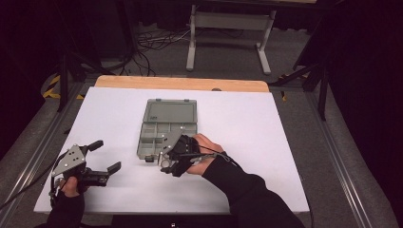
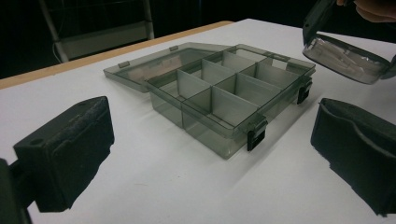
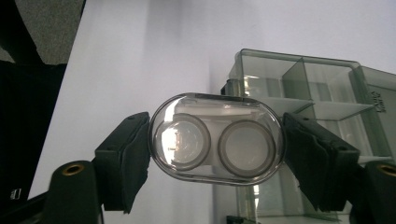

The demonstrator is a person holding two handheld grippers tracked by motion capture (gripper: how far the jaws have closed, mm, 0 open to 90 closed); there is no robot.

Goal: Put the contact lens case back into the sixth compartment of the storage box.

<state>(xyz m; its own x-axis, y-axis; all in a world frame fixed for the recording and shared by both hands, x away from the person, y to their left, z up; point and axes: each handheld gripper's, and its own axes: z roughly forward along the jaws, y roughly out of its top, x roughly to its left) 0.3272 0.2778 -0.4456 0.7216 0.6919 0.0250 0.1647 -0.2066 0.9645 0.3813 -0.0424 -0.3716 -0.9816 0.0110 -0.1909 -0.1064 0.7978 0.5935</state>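
Observation:
A grey see-through compartment box (image 1: 167,134) lies open on the white table (image 1: 256,137), its lid (image 1: 170,112) folded back flat. Its several compartments (image 2: 224,91) look bare. My right gripper (image 1: 164,160) hovers at the box's near edge, shut on a clear oval case (image 3: 215,138) with two round inserts. Each black pad presses one end of that case. The same case (image 2: 348,58) hangs above the box's right corner in the left gripper view. My left gripper (image 1: 107,156) rests at the table's near left, open, with nothing between its pads (image 2: 70,149).
A wooden strip (image 1: 180,83) borders the table's far edge. Beyond it, a white metal frame (image 1: 228,23) and loose cables (image 1: 152,42) sit on the floor. Metal rails (image 1: 332,152) run along both sides of the table.

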